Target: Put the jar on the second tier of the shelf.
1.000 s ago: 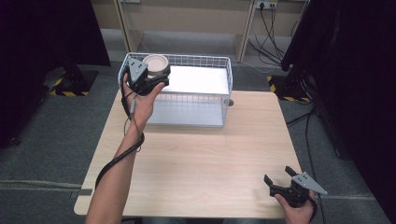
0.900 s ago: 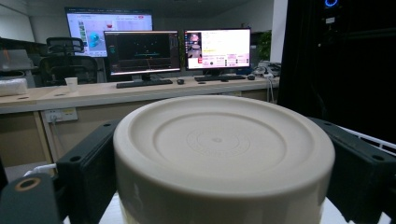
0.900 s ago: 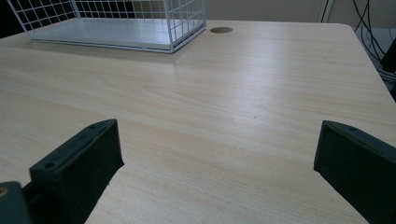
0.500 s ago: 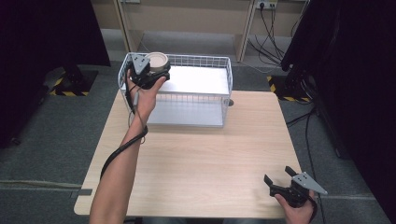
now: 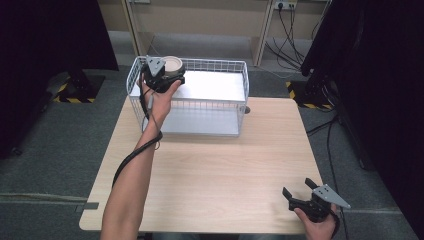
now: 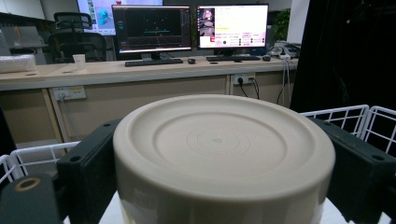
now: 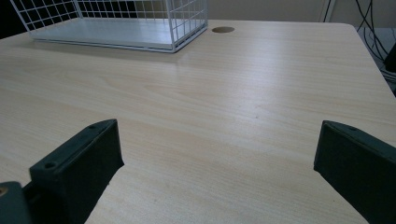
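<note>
Left gripper [image 5: 167, 75] is clamping the round cream plastic bowl [image 5: 173, 64], apparently upside down, over the white wire basket's [image 5: 240, 95] far-left corner; release remaining. Right gripper [image 5: 306, 195] is resting wide open.

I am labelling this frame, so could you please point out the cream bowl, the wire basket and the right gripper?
cream bowl [image 6: 219, 144], left gripper view, on its upturned base.
wire basket [image 5: 239, 64], high view, on its far rim.
right gripper [image 5: 299, 188], high view, midway between its fingertips.

in your left tool [image 6: 219, 186] view the cream bowl's [image 6: 224, 154] lower body runs off the bottom edge and it hides the basket's [image 6: 345, 114] floor, while from above your hand [image 5: 161, 102] covers most of the bowl below its base.
</note>
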A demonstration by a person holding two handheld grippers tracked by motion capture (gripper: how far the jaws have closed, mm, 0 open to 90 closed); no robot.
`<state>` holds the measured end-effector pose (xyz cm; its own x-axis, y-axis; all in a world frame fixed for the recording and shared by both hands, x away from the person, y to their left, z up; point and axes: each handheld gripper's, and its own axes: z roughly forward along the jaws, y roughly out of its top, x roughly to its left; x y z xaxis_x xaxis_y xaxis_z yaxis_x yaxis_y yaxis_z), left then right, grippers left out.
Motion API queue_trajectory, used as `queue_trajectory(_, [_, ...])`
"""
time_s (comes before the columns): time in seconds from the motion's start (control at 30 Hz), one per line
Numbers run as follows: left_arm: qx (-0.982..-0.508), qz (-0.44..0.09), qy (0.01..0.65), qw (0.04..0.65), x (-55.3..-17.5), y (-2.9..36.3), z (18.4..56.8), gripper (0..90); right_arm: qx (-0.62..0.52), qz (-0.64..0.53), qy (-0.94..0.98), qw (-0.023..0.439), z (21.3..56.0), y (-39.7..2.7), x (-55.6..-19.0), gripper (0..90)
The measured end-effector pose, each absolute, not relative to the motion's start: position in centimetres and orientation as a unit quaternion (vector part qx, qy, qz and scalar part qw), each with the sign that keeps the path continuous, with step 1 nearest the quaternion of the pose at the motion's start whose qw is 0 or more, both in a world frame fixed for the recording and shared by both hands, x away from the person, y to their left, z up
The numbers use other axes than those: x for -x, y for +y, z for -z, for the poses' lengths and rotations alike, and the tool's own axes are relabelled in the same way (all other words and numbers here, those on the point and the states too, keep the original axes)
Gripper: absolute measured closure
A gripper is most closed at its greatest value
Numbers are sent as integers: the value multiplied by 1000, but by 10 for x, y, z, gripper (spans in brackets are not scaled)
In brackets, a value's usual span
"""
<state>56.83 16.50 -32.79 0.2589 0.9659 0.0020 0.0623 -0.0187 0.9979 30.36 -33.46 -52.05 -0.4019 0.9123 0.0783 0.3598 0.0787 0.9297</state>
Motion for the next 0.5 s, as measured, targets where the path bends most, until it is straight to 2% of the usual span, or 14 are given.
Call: queue_trajectory(0.5, [-580,-408,448,544,-579,164,337,104,-468,-491,679,279,521,-335,-304,12])
